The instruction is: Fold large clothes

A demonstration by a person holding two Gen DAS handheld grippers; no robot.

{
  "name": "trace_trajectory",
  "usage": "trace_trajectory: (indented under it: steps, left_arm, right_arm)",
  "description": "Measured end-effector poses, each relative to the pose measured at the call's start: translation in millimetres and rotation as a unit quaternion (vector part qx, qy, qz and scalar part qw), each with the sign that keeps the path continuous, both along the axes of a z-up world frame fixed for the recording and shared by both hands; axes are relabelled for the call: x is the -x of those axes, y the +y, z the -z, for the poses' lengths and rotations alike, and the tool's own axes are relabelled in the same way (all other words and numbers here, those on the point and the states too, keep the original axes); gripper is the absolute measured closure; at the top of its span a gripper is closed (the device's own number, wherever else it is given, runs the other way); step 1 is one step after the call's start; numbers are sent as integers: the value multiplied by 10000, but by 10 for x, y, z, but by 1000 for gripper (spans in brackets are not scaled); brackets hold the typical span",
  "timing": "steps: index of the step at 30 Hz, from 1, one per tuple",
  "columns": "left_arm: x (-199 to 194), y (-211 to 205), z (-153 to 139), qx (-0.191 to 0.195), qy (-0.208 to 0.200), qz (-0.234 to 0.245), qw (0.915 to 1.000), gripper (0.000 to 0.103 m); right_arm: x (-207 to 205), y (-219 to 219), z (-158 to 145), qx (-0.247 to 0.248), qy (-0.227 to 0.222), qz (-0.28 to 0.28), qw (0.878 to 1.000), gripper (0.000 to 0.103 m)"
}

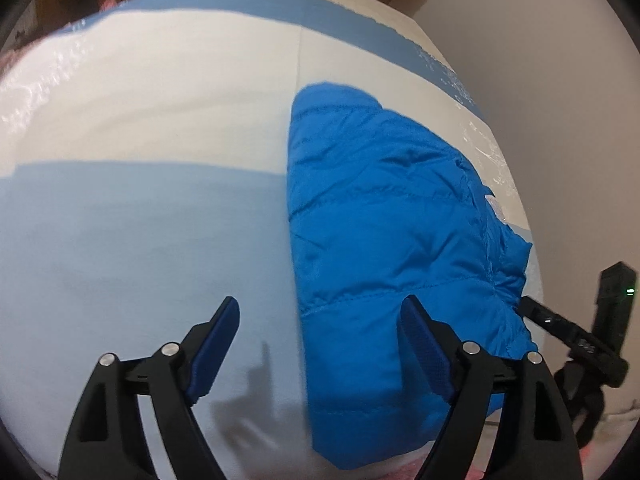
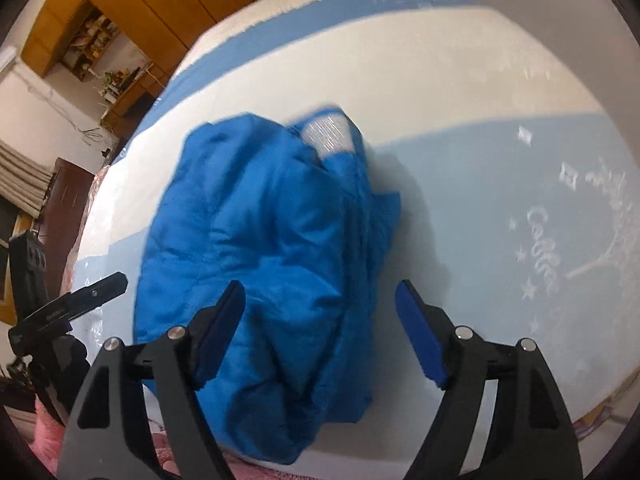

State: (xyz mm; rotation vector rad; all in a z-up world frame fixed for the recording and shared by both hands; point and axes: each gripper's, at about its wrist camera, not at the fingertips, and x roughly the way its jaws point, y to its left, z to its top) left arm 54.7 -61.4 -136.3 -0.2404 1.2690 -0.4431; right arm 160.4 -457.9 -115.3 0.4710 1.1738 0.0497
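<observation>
The blue puffer jacket (image 1: 392,240) lies folded in a bundle on the blue-and-white mattress (image 1: 140,120), with the left gripper (image 1: 320,344) spread wide and empty at its left edge and the right gripper (image 2: 320,332) likewise wide open above it.

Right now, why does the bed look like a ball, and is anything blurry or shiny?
Left wrist view: the fisheye lens bulges the flat bed into a dome; the jacket is fairly sharp; a gripper shadow falls on the sheet; glare at the bed's edges. Right wrist view: same bulge, but the jacket is smeared by motion blur, and the corners go dark.
</observation>
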Motion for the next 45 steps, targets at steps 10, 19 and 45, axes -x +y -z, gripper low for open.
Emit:
trace_trajectory:
  steps: [10,19,45]
  left_arm:
    - [-80,-283,278,423,298,340,9981,12]
    - [-128,-414,472,799,467,441,9947,9]
    - [206,-318,-206,650,-681,585,9938,43]
  right_arm:
    - [-27,-78,368,-934,351,21,9950,20]
    - [-19,-110,642,-1477,412,41,9882,20]
    - [-43,271,-47,-968,-572,-625,9917,63]
